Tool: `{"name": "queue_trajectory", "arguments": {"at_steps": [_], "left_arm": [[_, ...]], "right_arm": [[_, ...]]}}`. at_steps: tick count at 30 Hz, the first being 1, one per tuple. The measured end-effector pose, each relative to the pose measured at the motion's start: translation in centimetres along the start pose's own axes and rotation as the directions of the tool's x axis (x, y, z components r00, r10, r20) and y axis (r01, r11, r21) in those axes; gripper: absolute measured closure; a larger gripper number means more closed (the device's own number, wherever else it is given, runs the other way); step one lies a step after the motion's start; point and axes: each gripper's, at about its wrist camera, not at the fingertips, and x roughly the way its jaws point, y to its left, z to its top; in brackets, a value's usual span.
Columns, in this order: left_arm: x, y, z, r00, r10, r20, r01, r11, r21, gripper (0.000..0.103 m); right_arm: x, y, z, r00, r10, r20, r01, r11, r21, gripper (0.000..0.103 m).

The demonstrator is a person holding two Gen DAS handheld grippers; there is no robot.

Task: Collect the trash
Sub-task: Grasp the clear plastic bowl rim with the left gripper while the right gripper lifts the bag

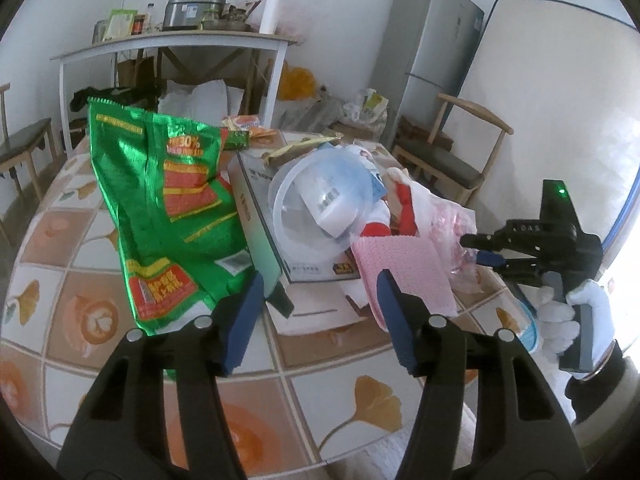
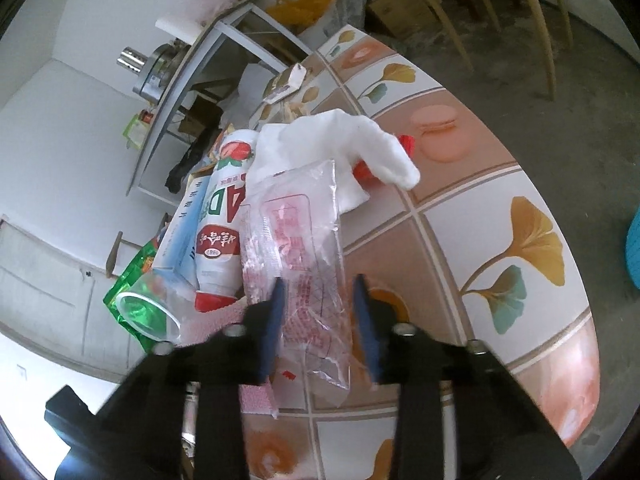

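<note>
Nearest, the right gripper [image 2: 318,320] straddles a crinkled clear plastic wrapper with red print [image 2: 298,248] on the tiled surface [image 2: 500,208], pads not visibly pinching, while the left gripper [image 1: 320,316] stands spread beside the shiny green snack bag [image 1: 160,216].

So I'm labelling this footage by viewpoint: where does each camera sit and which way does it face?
Left wrist: on the left gripper, facing across the table to the green bag; the right gripper and gloved hand show.
Right wrist: on the right gripper, tilted, looking down at the clear wrapper between its fingers.
Shared: green bag, table.
</note>
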Motion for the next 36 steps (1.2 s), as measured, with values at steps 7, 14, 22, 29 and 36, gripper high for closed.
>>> {"name": "queue_trajectory", "arguments": {"at_steps": [7,14,22,29,36], "left_arm": [[0.8,-0.2,1.9,0.997,0.072,0.02,-0.073,0.997,0.023,0.048],[2.8,-0.4,4.7,0.989,0.143,0.025,-0.144,0.988,0.056,0.048],[5.4,-1.0,5.7,0.965,0.261,-0.027,-0.255,0.958,0.127,0.072],[5.5,-0.4,5.4,0.964,0.263,-0.047,-0.259,0.962,0.086,0.099],[4.0,-0.4,5.1,0.976,0.218,-0.01,-0.217,0.974,0.063,0.099]], "right_arm": [[-1.9,1.4,-0.5,0.998,-0.001,0.059,0.007,0.995,-0.1,0.094],[-5.0,3.5,-0.8,0.984,-0.025,0.179,0.068,0.969,-0.238,0.098],[-7.3,4.5,-0.8,0.972,0.003,0.234,0.066,0.957,-0.284,0.098],[-8.3,5.3,-1.8,0.969,0.005,0.246,0.069,0.953,-0.295,0.098],[-8.9,6.5,-2.2,0.965,-0.001,0.261,0.086,0.945,-0.315,0.098]]}}
